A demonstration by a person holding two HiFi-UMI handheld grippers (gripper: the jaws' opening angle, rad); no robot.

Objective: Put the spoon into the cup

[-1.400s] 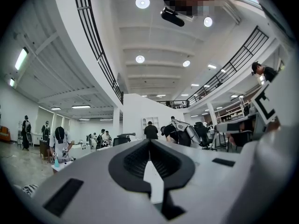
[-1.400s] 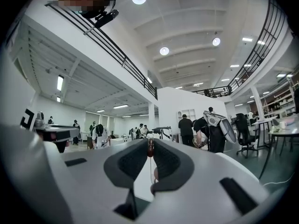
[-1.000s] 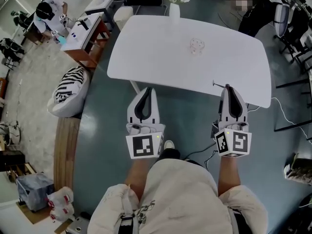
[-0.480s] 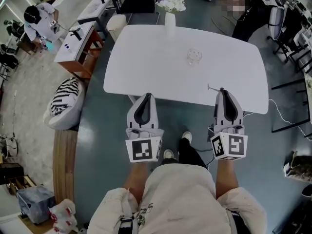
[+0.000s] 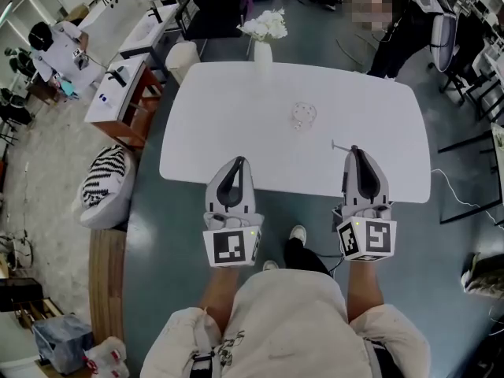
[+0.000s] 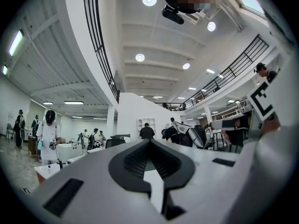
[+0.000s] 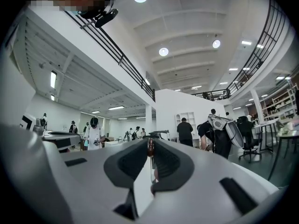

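Note:
A clear glass cup stands near the middle of the white table. My right gripper reaches over the table's near edge, right of and nearer than the cup, and is shut on a thin metal spoon whose end sticks out to the left. In the right gripper view the spoon stands upright between the tips of that gripper. My left gripper is over the near edge too, left of the cup. Its jaws meet at the tips with nothing in them, as the left gripper view shows.
A white vase with flowers stands at the table's far edge. A striped bean bag and desks lie to the left. A person stands beyond the far right corner, with chairs nearby. A cable runs over the floor at right.
The table has drawn closer in the head view. Both grippers have gone forward from in front of its near edge to over it, the spoon still in the right one.

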